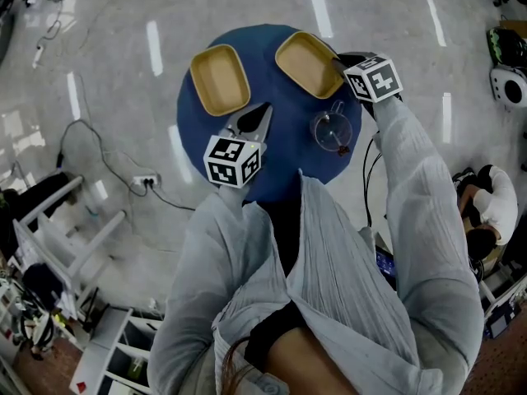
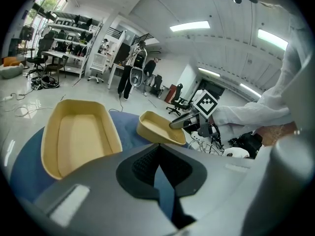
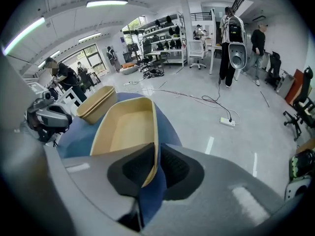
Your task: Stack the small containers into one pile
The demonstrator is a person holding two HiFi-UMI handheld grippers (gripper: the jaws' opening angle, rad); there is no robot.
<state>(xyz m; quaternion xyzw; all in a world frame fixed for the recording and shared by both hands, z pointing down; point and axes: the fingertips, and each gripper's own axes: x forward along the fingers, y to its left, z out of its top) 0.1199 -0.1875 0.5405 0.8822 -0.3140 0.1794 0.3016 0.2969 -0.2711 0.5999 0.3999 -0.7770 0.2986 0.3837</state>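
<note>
My right tool (image 3: 151,167) is clamped on the rim of the right-hand container (image 3: 125,129), my left tool (image 2: 158,163) is closed on nothing, and the other container (image 1: 220,78) sits apart on the blue desk (image 1: 280,155), so I judge nothing is stacked yet.

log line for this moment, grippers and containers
right gripper: shut on right container rim | left gripper: shut, empty, above table | left container: on table, untouched | stack: not started

The round blue surface (image 1: 280,159) is carrying two shallow yellow containers toward its far edge, the left container (image 1: 220,78) beside the right container (image 1: 308,62), with a clear glass (image 1: 332,130) sitting near the latter.
</note>
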